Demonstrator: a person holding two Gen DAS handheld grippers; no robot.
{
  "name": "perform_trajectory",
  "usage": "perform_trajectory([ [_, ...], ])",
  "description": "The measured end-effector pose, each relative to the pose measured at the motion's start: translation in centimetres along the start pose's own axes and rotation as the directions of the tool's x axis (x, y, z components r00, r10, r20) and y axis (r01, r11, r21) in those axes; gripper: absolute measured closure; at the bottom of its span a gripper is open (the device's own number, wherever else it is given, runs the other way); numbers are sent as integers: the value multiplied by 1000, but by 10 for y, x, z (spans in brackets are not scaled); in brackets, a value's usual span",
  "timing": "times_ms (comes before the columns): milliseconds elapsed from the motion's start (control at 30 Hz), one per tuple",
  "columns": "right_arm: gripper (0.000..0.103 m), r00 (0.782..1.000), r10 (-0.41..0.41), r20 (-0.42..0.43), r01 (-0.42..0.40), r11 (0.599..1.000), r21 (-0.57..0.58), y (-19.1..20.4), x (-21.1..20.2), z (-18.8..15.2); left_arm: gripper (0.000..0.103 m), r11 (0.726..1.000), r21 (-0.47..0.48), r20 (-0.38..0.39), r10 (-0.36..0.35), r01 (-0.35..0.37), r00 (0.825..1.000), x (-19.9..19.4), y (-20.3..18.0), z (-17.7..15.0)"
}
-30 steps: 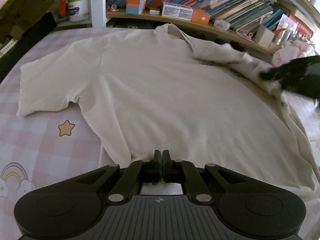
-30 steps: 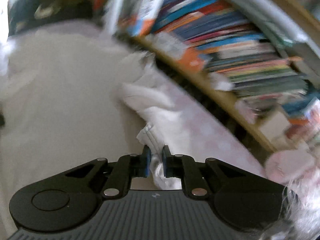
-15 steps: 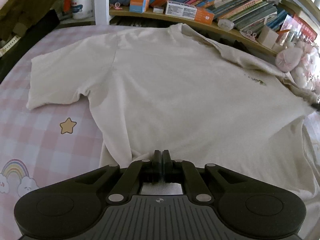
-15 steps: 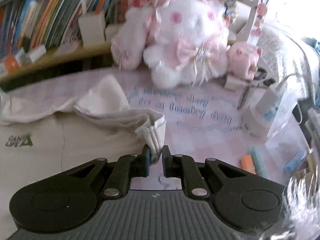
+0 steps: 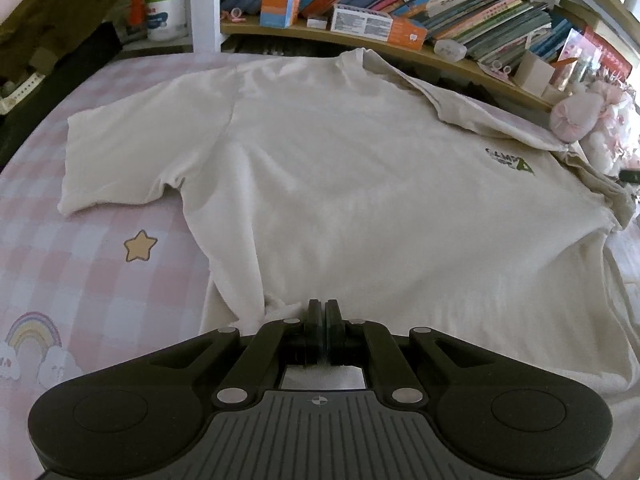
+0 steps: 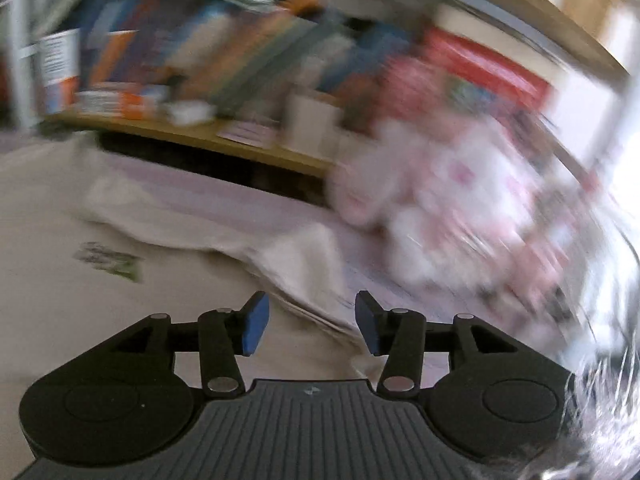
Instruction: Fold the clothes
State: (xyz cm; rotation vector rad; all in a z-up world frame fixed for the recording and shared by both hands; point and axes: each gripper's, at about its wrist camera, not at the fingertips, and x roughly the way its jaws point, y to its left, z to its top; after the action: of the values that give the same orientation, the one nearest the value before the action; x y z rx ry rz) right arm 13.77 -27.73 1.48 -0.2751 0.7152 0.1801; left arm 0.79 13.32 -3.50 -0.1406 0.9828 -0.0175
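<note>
A cream T-shirt (image 5: 328,168) lies spread flat on the pink checked surface (image 5: 80,264), collar toward the bookshelf (image 5: 400,40). The left tool (image 5: 321,314) is clamped together on its near hem. The right tool (image 6: 311,318) is opening above the crumpled sleeve (image 6: 304,256), its blue pads (image 6: 256,320) apart and not pressing the cloth.

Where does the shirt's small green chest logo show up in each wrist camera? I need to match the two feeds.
Left wrist: chest logo at the right, on the T-shirt.
Right wrist: chest logo at the left, blurred, beyond the right gripper, whose jaws are opening.
Shared landmark: pink plush toy.
</note>
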Motion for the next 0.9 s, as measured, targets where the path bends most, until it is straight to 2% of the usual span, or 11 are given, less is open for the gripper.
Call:
perform_trajectory([
  [167,57,986,169,1,-166,968,-189,50,9,18,97,1000,-1,4,-7,7,1000,-2,2,-2],
  [300,43,974,224,-28,-220,918,-330,93,34,33,97,1000,11,8,-12,12,1000,-3,3,-5],
  [400,43,973,228,-39,-217,844,-491,125,52,36,97,1000,13,13,-15,15,1000,-3,5,-7],
  [467,44,970,238,-44,-217,774,-595,147,61,36,97,1000,11,17,-18,18,1000,-3,6,-8],
  [600,45,974,222,-47,-186,663,-725,182,81,34,97,1000,3,19,-31,31,999,-2,9,-8],
  [667,45,973,226,-45,-183,641,-745,190,92,42,97,999,-8,16,-43,43,999,-2,12,-8],
  [733,48,974,218,-58,-188,639,-746,191,103,57,97,998,-24,14,-56,56,998,-1,16,-8],
  [800,82,988,150,-30,-126,682,-720,185,124,77,97,997,-41,12,-68,69,998,-1,18,-8],
  [833,92,998,58,22,-29,752,-658,174,137,91,97,996,-46,11,-75,75,997,-1,20,-7],
  [867,97,997,-44,67,75,809,-583,163,150,105,97,995,-51,10,-82,82,997,0,21,-7],
  [900,95,990,-116,86,142,876,-461,148,157,119,97,994,-58,9,-91,91,996,0,23,-7],
])
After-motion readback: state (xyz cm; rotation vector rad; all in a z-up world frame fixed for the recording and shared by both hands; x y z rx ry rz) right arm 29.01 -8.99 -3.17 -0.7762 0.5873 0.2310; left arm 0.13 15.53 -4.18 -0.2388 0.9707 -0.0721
